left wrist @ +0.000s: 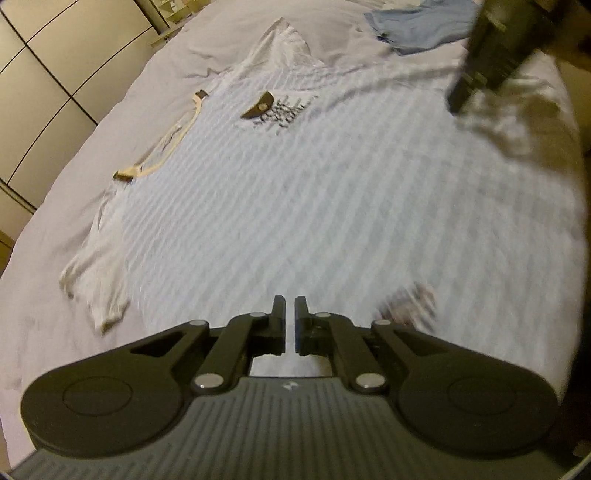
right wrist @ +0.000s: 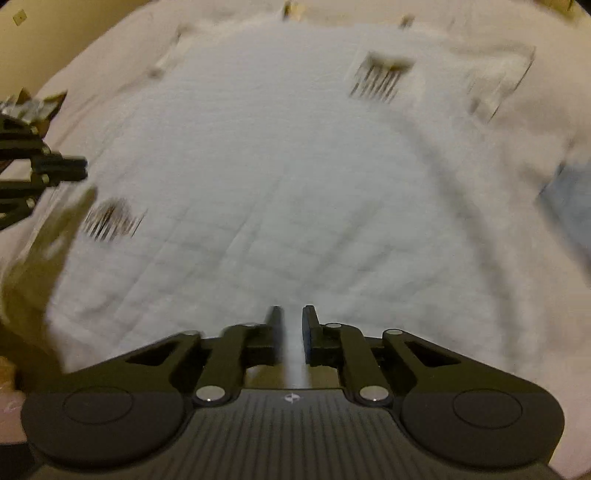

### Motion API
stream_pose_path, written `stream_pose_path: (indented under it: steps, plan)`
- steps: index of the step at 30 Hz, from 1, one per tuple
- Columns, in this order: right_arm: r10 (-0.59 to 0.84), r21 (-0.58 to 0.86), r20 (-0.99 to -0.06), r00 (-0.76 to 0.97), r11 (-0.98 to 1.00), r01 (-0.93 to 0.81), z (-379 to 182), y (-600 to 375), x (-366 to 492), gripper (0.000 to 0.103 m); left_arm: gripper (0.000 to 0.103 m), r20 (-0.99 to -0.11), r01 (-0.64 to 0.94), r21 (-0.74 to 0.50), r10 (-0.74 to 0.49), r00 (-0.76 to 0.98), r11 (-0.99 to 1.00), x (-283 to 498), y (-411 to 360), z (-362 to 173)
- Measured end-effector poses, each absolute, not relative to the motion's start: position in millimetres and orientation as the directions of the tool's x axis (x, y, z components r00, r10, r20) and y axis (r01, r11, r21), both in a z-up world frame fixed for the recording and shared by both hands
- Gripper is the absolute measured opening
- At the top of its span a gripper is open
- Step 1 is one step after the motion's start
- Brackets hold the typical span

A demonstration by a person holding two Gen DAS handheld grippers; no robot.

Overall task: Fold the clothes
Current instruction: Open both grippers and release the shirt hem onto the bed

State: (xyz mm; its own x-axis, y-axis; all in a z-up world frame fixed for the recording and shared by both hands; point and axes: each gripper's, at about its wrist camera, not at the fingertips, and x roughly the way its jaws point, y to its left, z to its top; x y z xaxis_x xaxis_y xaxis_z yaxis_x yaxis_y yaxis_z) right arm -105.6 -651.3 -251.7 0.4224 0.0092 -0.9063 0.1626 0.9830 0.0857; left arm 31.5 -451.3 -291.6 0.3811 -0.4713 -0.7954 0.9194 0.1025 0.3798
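Observation:
A white shirt [left wrist: 295, 184] with faint stripes lies spread flat on the bed, its cream collar [left wrist: 177, 140] at the left and a chest pocket with a dark buttoned flap [left wrist: 258, 105] near it. My left gripper [left wrist: 290, 317] hovers over the shirt's near edge, shut, with nothing between its fingers. My right gripper [right wrist: 292, 325] is above the opposite edge of the shirt [right wrist: 277, 166], jaws a narrow gap apart; I cannot tell whether cloth lies in the gap. Each gripper shows in the other's view: the right [left wrist: 456, 103] at upper right, the left [right wrist: 83, 168] at far left.
A pale bed sheet [left wrist: 55, 184] lies under the shirt. A blue garment [left wrist: 417, 26] is crumpled on the bed beyond the shirt, also at the right edge as the blue garment [right wrist: 569, 199]. Beige wardrobe doors [left wrist: 44, 74] stand beside the bed.

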Motion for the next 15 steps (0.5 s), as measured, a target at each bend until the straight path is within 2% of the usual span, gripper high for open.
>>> stream_pose_path:
  steps: [6, 10, 15]
  plan:
    - [-0.101, 0.014, -0.872, 0.479, 0.973, 0.232, -268, -747, -61, 0.013, 0.003, -0.789, 0.929, 0.363, -0.507, 0.347, 0.07, 43, -519, -308]
    - [0.031, 0.134, -0.919, 0.394, 0.962, 0.236, -294, -787, -57, 0.012, 0.003, -0.794, 0.946, 0.326, -0.542, 0.276, 0.005, 29, -559, -311]
    - [0.08, 0.162, -0.935, 0.344, 0.962, 0.218, -290, -787, -107, 0.012, 0.003, -0.788, 0.954, 0.293, -0.581, 0.204, -0.062, 12, -604, -309]
